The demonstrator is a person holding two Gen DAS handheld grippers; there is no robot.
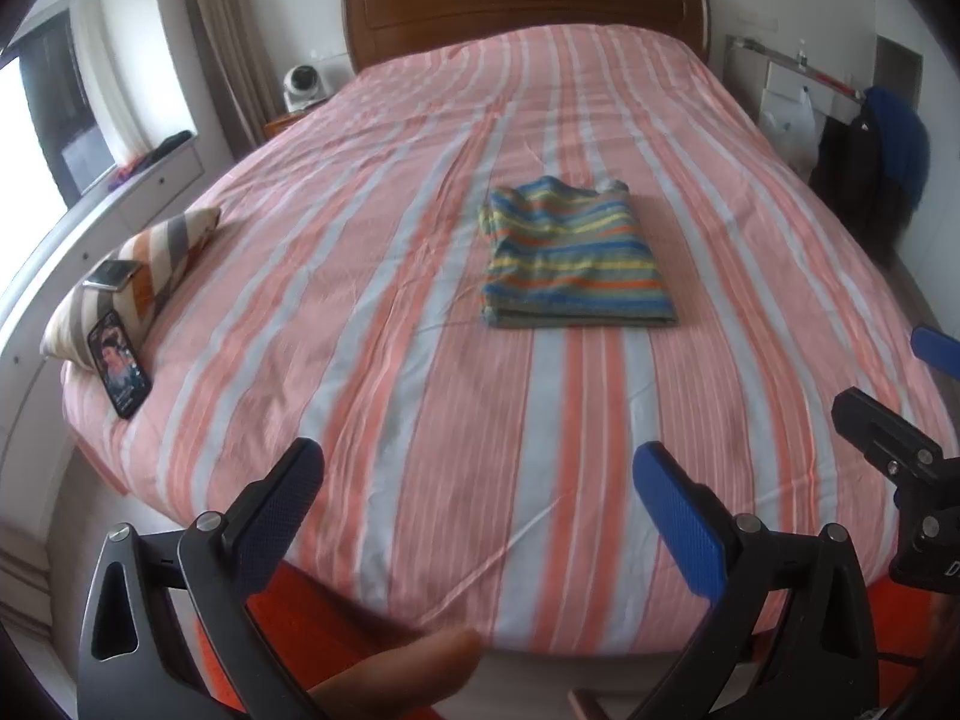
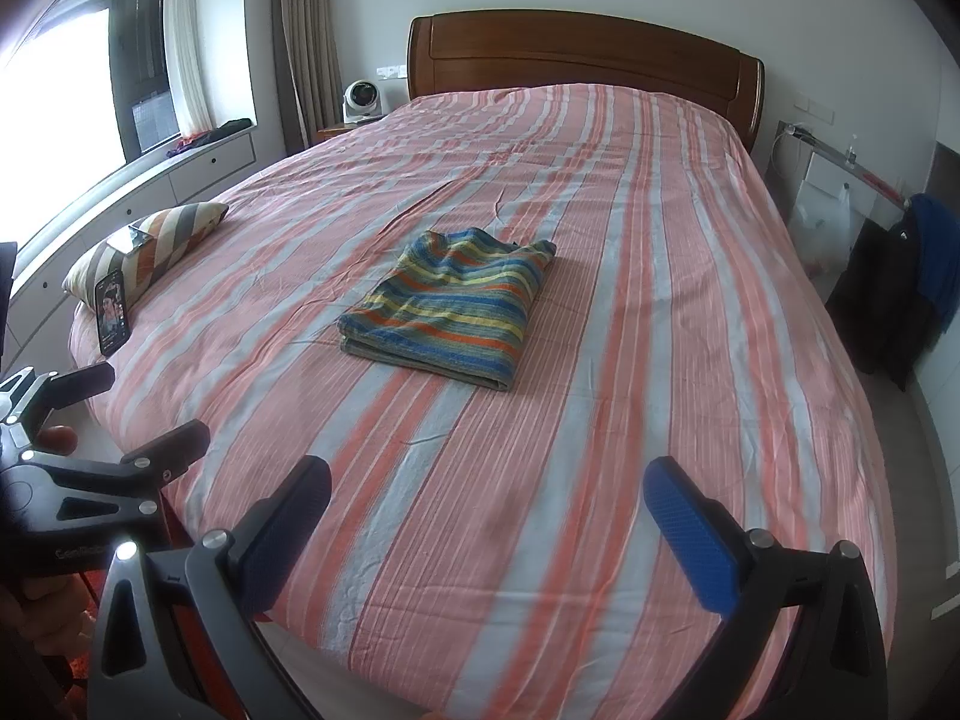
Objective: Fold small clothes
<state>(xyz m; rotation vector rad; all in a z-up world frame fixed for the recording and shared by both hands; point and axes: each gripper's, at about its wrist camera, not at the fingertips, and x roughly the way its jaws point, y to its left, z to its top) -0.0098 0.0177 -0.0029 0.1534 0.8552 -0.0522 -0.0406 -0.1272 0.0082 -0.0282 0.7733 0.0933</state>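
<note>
- The left hand-held gripper (image 1: 474, 480) hangs at the foot of the bed, its blue pads spread wide with nothing between them; a fingertip (image 1: 414, 666) of the person shows just under it.
- The right hand-held gripper (image 2: 489, 495) is likewise wide apart and carrying nothing, held off the near edge of the bed and well short of the garment (each gripper also peeks into the other's view at the side).
- Between the grippers and the garment the striped bedspread (image 1: 420, 420) lies bare, with only light creases.
- The striped garment (image 1: 570, 258) sits near the middle of the bed as a neat, flat rectangle with stacked layers visible along its near edge, so I judge this piece folded and let go.
- What is left is hard to say: no other small clothes show on the bed in either view, so this may be the last piece or a pause before another is fetched.
- At the left edge of the bed a striped cushion (image 2: 150, 240) carries one phone on top, and a second phone (image 2: 113, 311) with a lit screen leans against it, well apart from the garment.
- Farthest off stands the wooden headboard (image 2: 582, 60).
</note>
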